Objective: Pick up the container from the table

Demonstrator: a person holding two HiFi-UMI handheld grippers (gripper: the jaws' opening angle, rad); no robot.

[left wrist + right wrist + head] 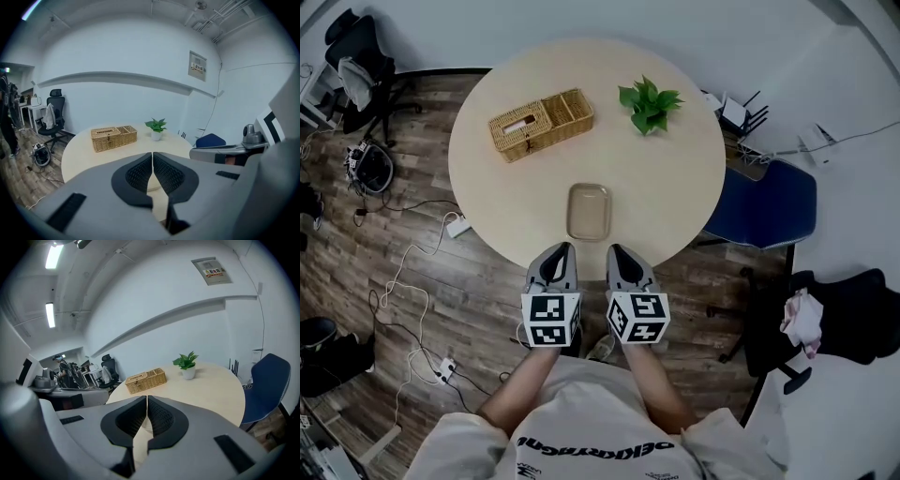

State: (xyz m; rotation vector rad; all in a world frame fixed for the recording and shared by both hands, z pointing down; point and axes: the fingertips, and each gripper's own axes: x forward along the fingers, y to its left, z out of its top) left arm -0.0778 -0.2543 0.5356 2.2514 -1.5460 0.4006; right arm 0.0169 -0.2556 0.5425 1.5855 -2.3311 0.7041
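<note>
A shallow clear rectangular container [588, 211] lies on the round beige table [487, 159] near its front edge. Both grippers hover side by side just off that edge, below the container. My left gripper [558, 255] points at the container's left corner, my right gripper [621, 255] at its right. Each has its jaws pressed together with nothing between them, as the left gripper [152, 155] and right gripper [146, 399] views show. In both gripper views the jaws hide most of the container.
A wicker tissue box [541, 124] sits at the table's far left, a small potted plant [649, 103] at the far right. A blue chair [764, 206] stands right of the table. Cables and a power strip [457, 226] lie on the wooden floor to the left.
</note>
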